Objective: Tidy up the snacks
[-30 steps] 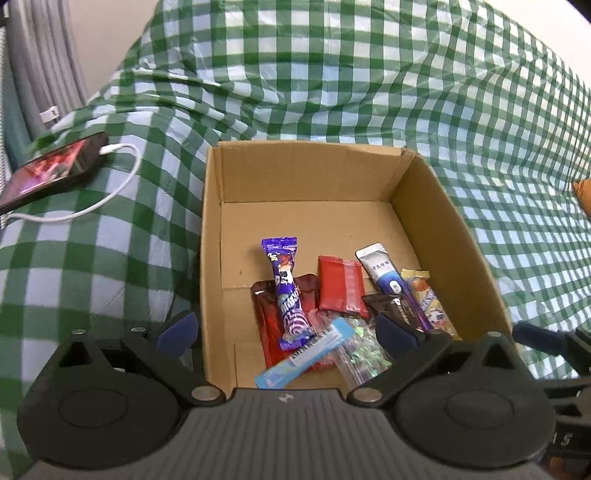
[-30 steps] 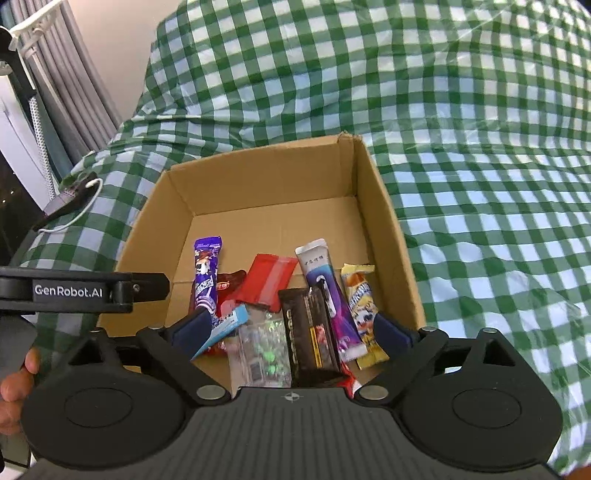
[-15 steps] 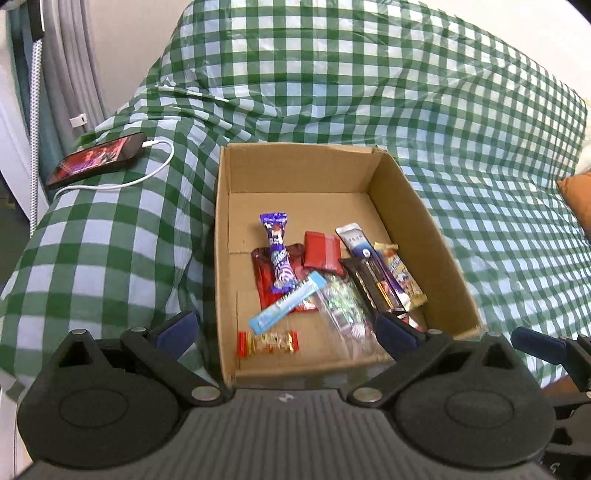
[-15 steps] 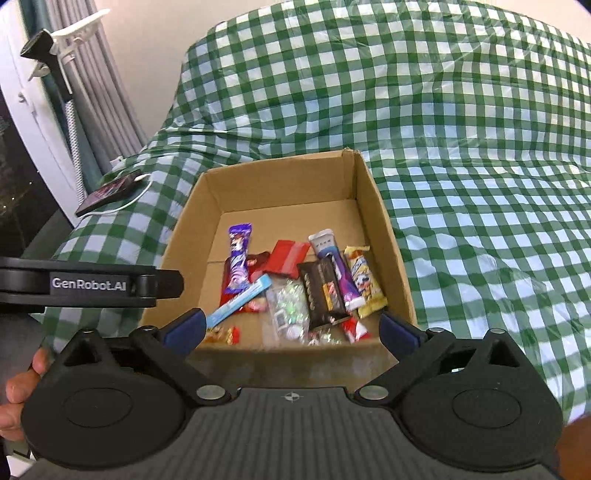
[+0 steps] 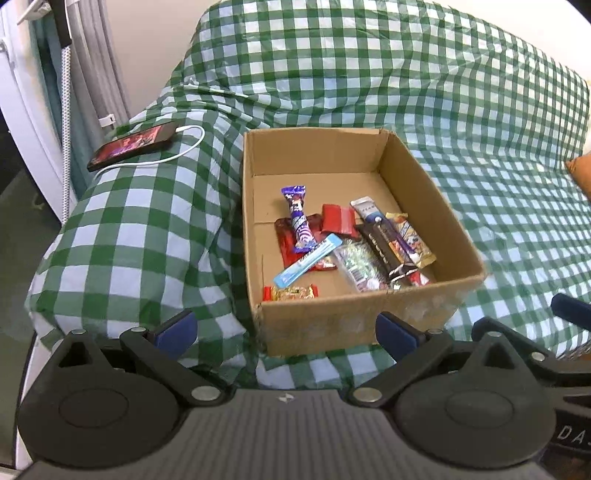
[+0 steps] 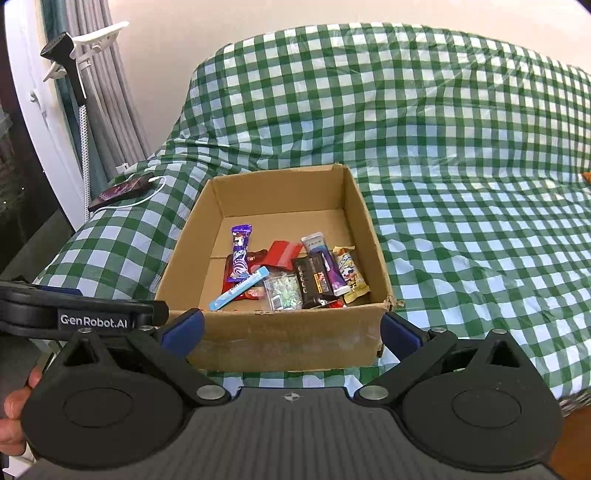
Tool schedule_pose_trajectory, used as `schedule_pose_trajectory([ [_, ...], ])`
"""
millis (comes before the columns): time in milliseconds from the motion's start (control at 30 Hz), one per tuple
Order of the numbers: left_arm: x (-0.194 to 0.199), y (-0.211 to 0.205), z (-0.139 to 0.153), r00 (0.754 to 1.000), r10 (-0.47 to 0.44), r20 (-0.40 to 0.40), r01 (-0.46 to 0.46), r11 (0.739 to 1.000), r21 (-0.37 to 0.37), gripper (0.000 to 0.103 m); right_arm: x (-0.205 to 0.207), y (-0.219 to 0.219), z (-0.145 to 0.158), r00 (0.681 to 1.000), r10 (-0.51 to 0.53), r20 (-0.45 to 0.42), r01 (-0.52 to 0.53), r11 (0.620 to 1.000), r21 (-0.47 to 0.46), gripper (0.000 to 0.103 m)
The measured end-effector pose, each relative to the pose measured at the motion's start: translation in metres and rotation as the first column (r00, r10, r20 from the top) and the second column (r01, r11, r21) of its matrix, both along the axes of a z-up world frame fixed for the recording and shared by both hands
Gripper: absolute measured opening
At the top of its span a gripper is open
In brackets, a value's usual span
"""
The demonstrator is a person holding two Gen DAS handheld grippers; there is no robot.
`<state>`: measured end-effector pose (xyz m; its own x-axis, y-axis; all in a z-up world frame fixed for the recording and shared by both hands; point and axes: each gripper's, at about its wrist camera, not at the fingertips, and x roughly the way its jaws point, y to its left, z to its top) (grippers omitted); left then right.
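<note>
You are pulling both grippers, left gripper (image 5: 284, 330) and right gripper (image 6: 291, 330), back from the box (image 6: 280, 341). Both are wide open, holding 0 things. The snacks (image 5: 351, 240) are lying inside the box, so sorting looks done.

A green-and-white checked cloth (image 5: 424, 92) covers the whole couch-like seat, draped over its back and its rounded arm. On that arm lies a phone (image 5: 133, 144) with its screen lit, face up, and a white cable (image 5: 173, 153) runs from its end, loops and trails along the cloth. Beyond the arm hang grey curtains (image 5: 94, 66), with a black-handled tool on a white stand (image 6: 74, 55) in front of them. A plain pale wall (image 6: 258, 18) rises behind the seat. At the far right edge an orange cushion (image 5: 580, 173) shows, mostly cut off.
</note>
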<state>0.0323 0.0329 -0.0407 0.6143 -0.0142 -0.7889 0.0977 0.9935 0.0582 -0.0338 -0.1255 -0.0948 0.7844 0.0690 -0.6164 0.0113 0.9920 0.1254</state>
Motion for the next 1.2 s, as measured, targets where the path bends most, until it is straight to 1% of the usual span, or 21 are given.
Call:
schedule_pose_trajectory([
  [167,-0.012,0.001,0.005,0.999,0.017,0.029,-0.017,1.000,0.001,0.103,-0.014,0.004,-0.001,1.000,0.003,0.031,-0.002,1.000,-0.025,0.103],
  [267,-0.018,0.005,0.009,0.998,0.047,0.050,-0.046,0.999,-0.028,0.103,-0.020,0.003,0.000,0.999,-0.010,0.050,0.011,1.000,-0.024,0.103],
  [333,-0.024,0.008,0.010,0.993,0.070,0.091,-0.066,0.997,-0.047,0.103,-0.024,0.001,-0.001,0.998,-0.021,0.066,0.023,0.999,-0.025,0.103],
  [400,-0.033,0.007,0.011,0.981,0.099,0.169,-0.098,0.995,-0.014,0.103,-0.029,-0.002,-0.001,0.996,-0.035,0.083,0.036,0.999,-0.021,0.103],
  [433,-0.035,0.005,0.011,0.977,0.104,0.188,-0.107,0.994,0.003,0.103,-0.031,-0.004,-0.002,0.995,-0.042,0.088,0.044,0.999,-0.019,0.103],
  [467,-0.037,0.004,0.010,0.976,0.103,0.193,-0.108,0.994,0.013,0.103,-0.032,-0.006,-0.003,0.995,-0.049,0.091,0.051,0.999,-0.018,0.103],
  [567,-0.040,0.003,0.007,0.981,0.102,0.164,-0.105,0.994,0.012,0.103,-0.039,-0.009,-0.005,0.993,-0.067,0.099,0.069,0.997,-0.017,0.103],
  [633,-0.044,0.001,0.007,0.982,0.093,0.162,-0.096,0.995,0.013,0.103,-0.043,-0.009,-0.005,0.992,-0.072,0.105,0.075,0.997,-0.022,0.103],
  [767,-0.053,-0.001,0.011,0.983,0.064,0.170,-0.062,0.998,-0.016,0.103,-0.050,-0.007,-0.003,0.989,-0.072,0.128,0.078,0.996,-0.045,0.103],
  [800,-0.055,-0.001,0.012,0.982,0.068,0.177,-0.066,0.998,-0.019,0.103,-0.051,-0.006,-0.002,0.988,-0.069,0.137,0.077,0.996,-0.052,0.103],
  [867,-0.058,-0.003,0.014,0.978,0.077,0.194,-0.078,0.997,-0.005,0.103,-0.053,-0.005,0.001,0.986,-0.062,0.153,0.073,0.995,-0.063,0.103],
  [933,-0.058,-0.005,0.016,0.981,0.064,0.183,-0.068,0.998,0.015,0.103,-0.054,-0.004,0.003,0.983,-0.056,0.173,0.071,0.994,-0.078,0.103],
  [1067,-0.059,-0.004,0.019,0.982,0.069,0.175,-0.074,0.997,0.024,0.103,-0.059,-0.005,0.006,0.977,-0.053,0.208,0.073,0.993,-0.090,0.103],
  [1200,-0.060,-0.001,0.018,0.981,0.078,0.177,-0.085,0.996,0.031,0.103,-0.060,-0.004,0.006,0.975,-0.055,0.217,0.076,0.993,-0.089,0.103],
])
